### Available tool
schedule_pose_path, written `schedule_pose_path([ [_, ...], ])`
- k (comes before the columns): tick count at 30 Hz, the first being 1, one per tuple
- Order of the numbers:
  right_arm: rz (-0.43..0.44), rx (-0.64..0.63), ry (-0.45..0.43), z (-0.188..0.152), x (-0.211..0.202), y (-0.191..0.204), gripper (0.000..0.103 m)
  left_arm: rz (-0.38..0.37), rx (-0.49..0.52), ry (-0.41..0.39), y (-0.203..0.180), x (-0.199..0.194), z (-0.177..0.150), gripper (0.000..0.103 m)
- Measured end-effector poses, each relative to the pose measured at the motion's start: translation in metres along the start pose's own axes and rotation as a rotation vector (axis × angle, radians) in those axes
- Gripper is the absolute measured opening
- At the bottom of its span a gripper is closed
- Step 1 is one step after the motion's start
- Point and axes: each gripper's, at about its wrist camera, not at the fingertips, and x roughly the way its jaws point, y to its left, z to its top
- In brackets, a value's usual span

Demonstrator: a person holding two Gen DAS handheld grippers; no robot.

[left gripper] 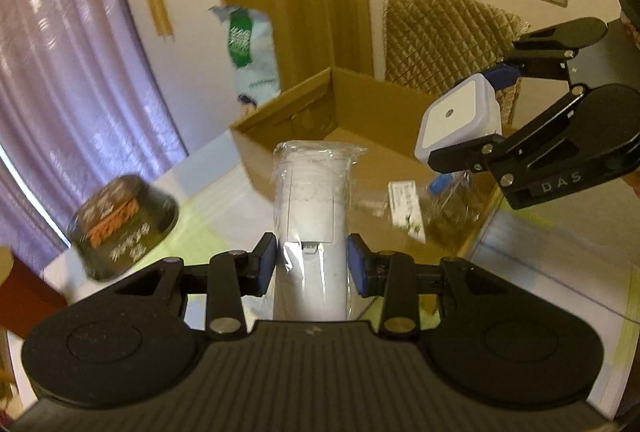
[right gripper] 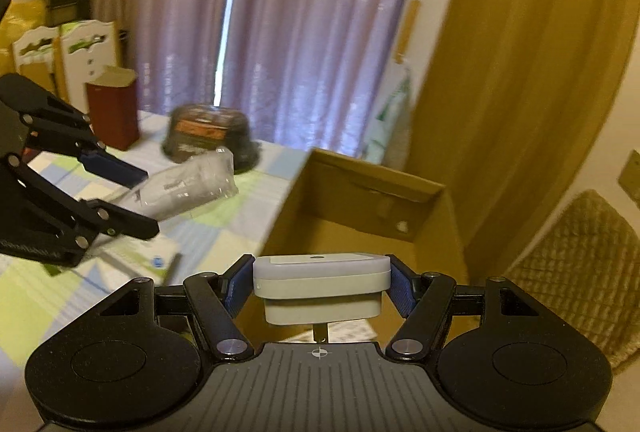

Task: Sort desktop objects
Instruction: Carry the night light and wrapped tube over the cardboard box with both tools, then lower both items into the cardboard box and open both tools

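The left gripper (left gripper: 311, 264) is clamping a white plastic-wrapped cylinder (left gripper: 310, 200); the right gripper (right gripper: 320, 286) is pinching a white square plug-in adapter (right gripper: 322, 288), with an open brown cardboard box (right gripper: 360, 200) ahead of both.

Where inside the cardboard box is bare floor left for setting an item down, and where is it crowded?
Inside the cardboard box, the floor by the far corner is bare. The near right part is crowded: a clear packet with a white card lies there, with a blue-capped item beside it.

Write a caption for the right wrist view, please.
Right gripper carries a white plug over an open cardboard box.
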Motion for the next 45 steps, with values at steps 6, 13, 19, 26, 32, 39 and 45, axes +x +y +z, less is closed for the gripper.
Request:
schedule_pose_path([
  [6, -0.041, 0.024, 0.027, -0.007, 0.012, -0.032, 0.068, -0.034, 0.047, -0.017, -0.011, 0.030, 0.035, 0.033],
  [13, -0.046, 0.039, 0.063, -0.020, 0.037, -0.060, 0.068, -0.070, 0.087, 0.009, -0.025, 0.077, 0.062, 0.033],
  [19, -0.035, 0.045, 0.080, -0.028, 0.055, -0.072, 0.068, -0.089, 0.123, 0.044, -0.032, 0.113, 0.073, 0.033],
  [26, -0.016, 0.052, 0.104, -0.036, 0.071, -0.075, 0.068, -0.102, 0.136, 0.081, -0.030, 0.143, 0.073, 0.033],
  [32, -0.007, 0.051, 0.119, -0.039, 0.082, -0.072, 0.068, -0.107, 0.140, 0.094, -0.026, 0.155, 0.072, 0.033],
  [39, -0.003, 0.054, 0.143, -0.041, 0.094, -0.073, 0.068, -0.112, 0.150, 0.103, -0.025, 0.164, 0.072, 0.033],
  [45, 0.000, 0.058, 0.156, -0.043, 0.101, -0.075, 0.068, -0.115, 0.153, 0.115, -0.026, 0.170, 0.070, 0.033],
])
